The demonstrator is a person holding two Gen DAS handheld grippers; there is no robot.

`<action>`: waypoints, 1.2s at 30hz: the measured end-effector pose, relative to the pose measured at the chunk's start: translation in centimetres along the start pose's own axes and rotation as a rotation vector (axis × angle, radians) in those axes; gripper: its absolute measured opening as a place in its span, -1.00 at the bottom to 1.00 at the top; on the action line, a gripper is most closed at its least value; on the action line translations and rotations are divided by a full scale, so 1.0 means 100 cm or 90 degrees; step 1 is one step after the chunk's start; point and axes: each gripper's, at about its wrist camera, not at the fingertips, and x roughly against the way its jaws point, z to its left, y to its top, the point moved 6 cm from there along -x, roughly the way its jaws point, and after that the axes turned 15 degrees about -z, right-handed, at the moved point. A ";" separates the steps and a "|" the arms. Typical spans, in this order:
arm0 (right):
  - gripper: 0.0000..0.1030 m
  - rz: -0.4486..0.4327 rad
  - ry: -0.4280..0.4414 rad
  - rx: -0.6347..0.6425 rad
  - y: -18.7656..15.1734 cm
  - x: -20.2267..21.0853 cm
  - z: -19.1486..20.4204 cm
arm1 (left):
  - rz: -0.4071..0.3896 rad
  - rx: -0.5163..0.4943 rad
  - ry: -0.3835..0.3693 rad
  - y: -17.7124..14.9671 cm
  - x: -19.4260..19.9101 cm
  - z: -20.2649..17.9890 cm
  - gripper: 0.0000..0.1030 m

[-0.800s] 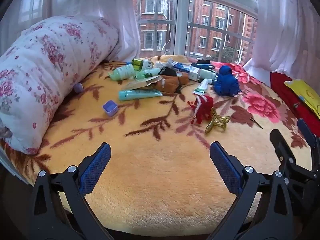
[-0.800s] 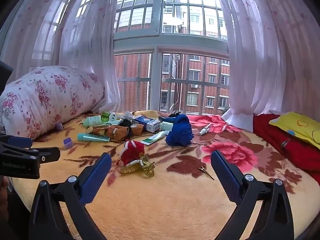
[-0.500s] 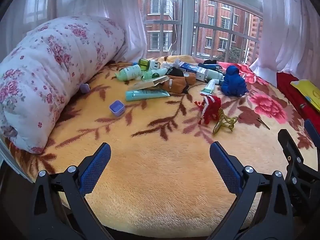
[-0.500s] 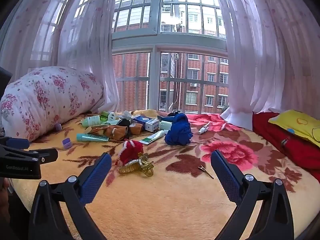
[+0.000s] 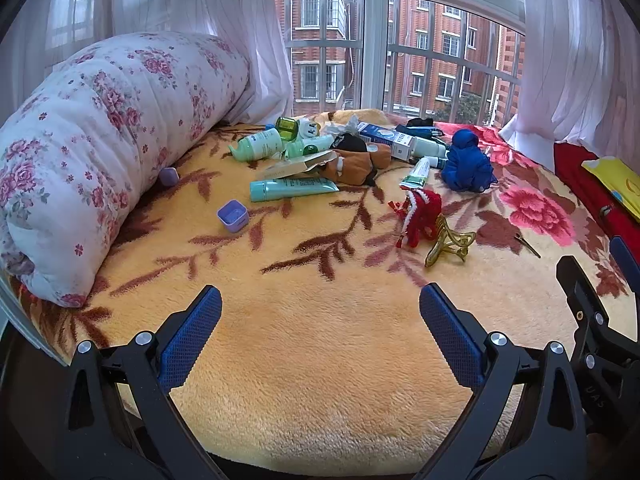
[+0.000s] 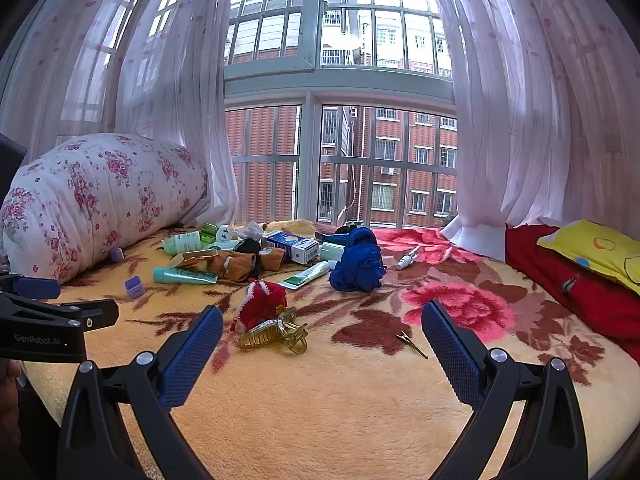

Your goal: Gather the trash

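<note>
Both grippers, left (image 5: 320,332) and right (image 6: 322,344), are hovering spread and empty before the hair claw (image 6: 276,336); keepsakes risk being collected as trash.

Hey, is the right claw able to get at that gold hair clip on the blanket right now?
Probably yes: the right claw is open and empty, and the gold hair clip lies just ahead on bare blanket, only the red knit piece touching behind it.

I see a yellow blanket (image 5: 320,344) patterned with brown branches and pink-red flowers, a white bolster (image 5: 100,152) sprinkled with pink roses, a teal tube (image 5: 292,190), a blue cloth bundle (image 5: 466,166), a red-and-white knit piece (image 5: 420,216), a translucent gold hair claw (image 5: 450,242), and lilac caps (image 5: 233,216). My gripper pads (image 6: 192,356) are blue.
</note>
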 end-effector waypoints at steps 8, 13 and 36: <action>0.90 -0.002 0.001 -0.002 0.002 0.001 0.000 | 0.000 -0.001 0.000 0.000 0.000 -0.001 0.88; 0.90 -0.002 0.002 -0.004 0.002 0.001 0.000 | -0.001 -0.002 0.000 0.000 0.000 -0.002 0.88; 0.90 -0.002 0.003 -0.004 0.001 0.001 -0.001 | 0.001 -0.002 0.003 -0.004 -0.001 -0.001 0.88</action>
